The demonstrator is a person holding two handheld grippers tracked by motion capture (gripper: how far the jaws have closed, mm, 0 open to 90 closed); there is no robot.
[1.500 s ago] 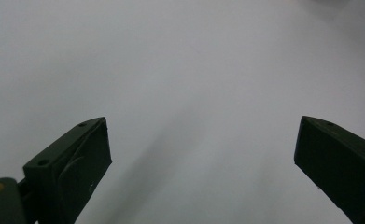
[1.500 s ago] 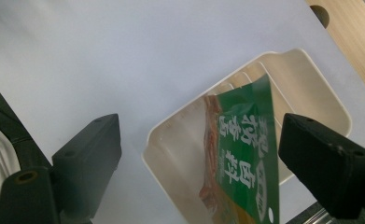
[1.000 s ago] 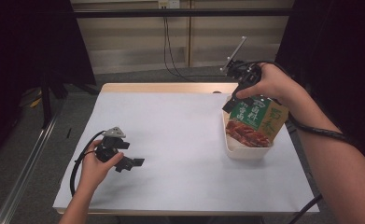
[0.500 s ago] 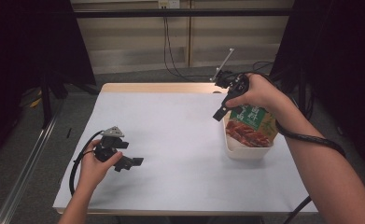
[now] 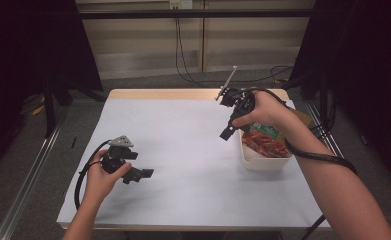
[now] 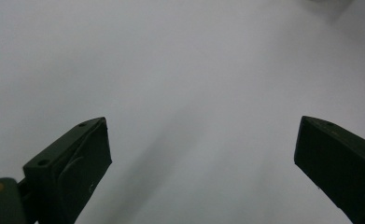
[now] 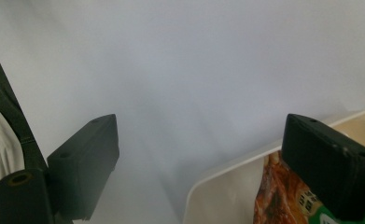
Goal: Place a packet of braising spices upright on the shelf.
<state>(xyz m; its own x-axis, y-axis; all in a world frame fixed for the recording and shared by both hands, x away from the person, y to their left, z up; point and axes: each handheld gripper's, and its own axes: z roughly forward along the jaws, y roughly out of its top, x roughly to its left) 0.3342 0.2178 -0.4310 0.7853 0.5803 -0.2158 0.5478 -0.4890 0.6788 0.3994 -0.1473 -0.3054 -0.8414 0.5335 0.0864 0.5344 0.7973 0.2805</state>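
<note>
Right gripper [image 5: 229, 131] at 2 o'clock on the table [image 5: 183, 150], jaws spread wide, empty, hovering just left of the white tray [image 5: 255, 161] holding the snack packet [image 5: 264, 142]. Left gripper [image 5: 139, 175] at 8 o'clock, jaws wide, gripping nothing.

The table [image 5: 183, 150] carries a pale grey-white sheet over nearly all of its top, with a strip of bare wood along the far edge. Behind it, black cables [image 5: 183, 55] hang down a beige wall to the grey floor [image 5: 28, 165]. A metal rail [image 5: 28, 185] runs along the floor at the left.
</note>
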